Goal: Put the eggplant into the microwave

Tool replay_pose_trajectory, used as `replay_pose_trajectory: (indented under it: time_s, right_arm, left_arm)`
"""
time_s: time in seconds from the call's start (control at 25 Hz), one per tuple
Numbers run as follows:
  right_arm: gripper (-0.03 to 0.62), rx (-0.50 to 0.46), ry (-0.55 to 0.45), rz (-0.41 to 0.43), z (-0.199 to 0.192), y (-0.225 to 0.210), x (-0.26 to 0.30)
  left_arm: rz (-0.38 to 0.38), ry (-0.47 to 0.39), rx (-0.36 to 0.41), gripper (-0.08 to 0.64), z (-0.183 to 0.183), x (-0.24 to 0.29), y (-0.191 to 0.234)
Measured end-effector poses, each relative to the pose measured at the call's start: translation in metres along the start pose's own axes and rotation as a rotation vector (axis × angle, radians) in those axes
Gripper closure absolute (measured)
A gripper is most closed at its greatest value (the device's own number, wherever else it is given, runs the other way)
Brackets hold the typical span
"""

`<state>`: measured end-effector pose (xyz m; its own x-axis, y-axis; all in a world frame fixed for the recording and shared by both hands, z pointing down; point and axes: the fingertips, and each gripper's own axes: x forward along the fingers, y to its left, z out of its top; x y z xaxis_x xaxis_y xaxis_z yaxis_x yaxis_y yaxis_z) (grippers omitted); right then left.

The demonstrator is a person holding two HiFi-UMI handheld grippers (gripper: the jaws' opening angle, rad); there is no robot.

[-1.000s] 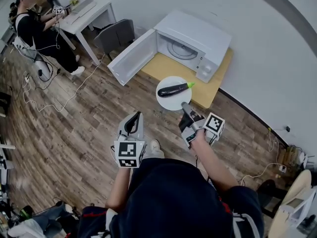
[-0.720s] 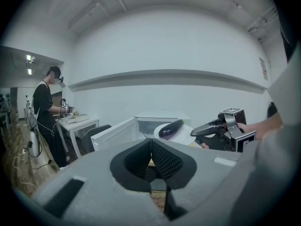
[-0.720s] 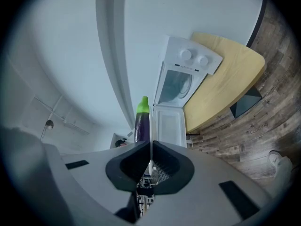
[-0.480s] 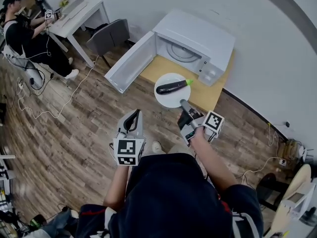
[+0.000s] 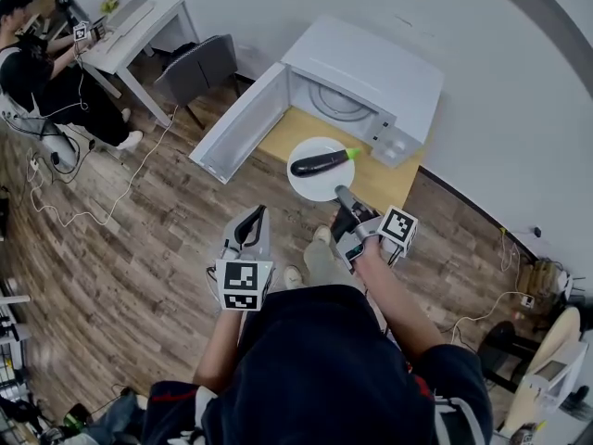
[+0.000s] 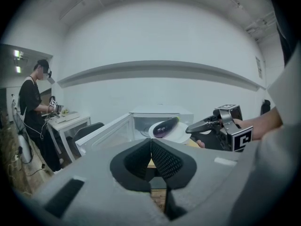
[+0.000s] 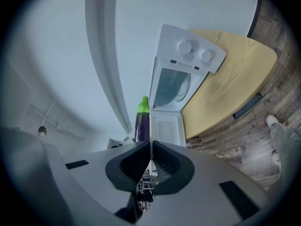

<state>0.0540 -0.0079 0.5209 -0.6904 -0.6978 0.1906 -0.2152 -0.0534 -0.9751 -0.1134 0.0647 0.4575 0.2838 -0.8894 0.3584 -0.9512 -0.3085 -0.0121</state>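
Eggplant [image 5: 323, 161] lies lengthwise on a round white plate [image 5: 315, 185], its green stem end pointing to your right, toward the microwave's control panel. Your right tool [image 5: 345, 196] has the plate by its near rim: in the right gripper view the jaws are closed on a thin white edge, and the eggplant [image 7: 142, 121] shows just beyond them with its green tip away from you. From the left gripper view the plate [image 6: 181, 133] looks tilted, with the eggplant [image 6: 165, 126] resting across it and the microwave behind.

In the head view the plate sits over the near edge of the light wooden table [image 5: 384, 188], just in front of the microwave [image 5: 371, 72]. The microwave's door [image 5: 236, 123] is swung wide open to your left, and the glass turntable [image 5: 338, 103] shows inside.

Your left tool [image 5: 252, 219] is lower and to the left, over the wooden floor [image 5: 139, 239], well apart from the plate. Its jaws are together with nothing between them.

Far off to your left, a person [image 5: 37, 63] in dark clothes sits at a white desk [image 5: 139, 26], and a grey chair [image 5: 199, 68] stands between that desk and the open door.
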Motion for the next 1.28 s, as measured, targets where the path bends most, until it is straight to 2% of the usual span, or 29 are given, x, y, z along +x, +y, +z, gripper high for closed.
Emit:
replay_pose_trajectory:
  time_s: [0.4,0.68,1.16,1.28]
  right_arm:
    - [0.569,-0.009,0.039,-0.005,0.053,0.004,0.051]
    - [0.568,-0.027,0.120,-0.012,0.078,0.005,0.084]
    - [0.568,-0.028,0.241,-0.002,0.100,-0.002,0.115]
    - [0.568,-0.029,0.263,0.005,0.100,-0.002,0.120]
  left_arm:
    - [0.016,-0.002,-0.002,0.543,0.029,0.064,0.019]
    - [0.077,-0.003,-0.017,0.543,0.048,0.101,0.038]
    - [0.166,0.010,-0.033,0.543,0.059,0.126,0.036]
    - [0.176,0.004,-0.017,0.543,0.065,0.129,0.033]
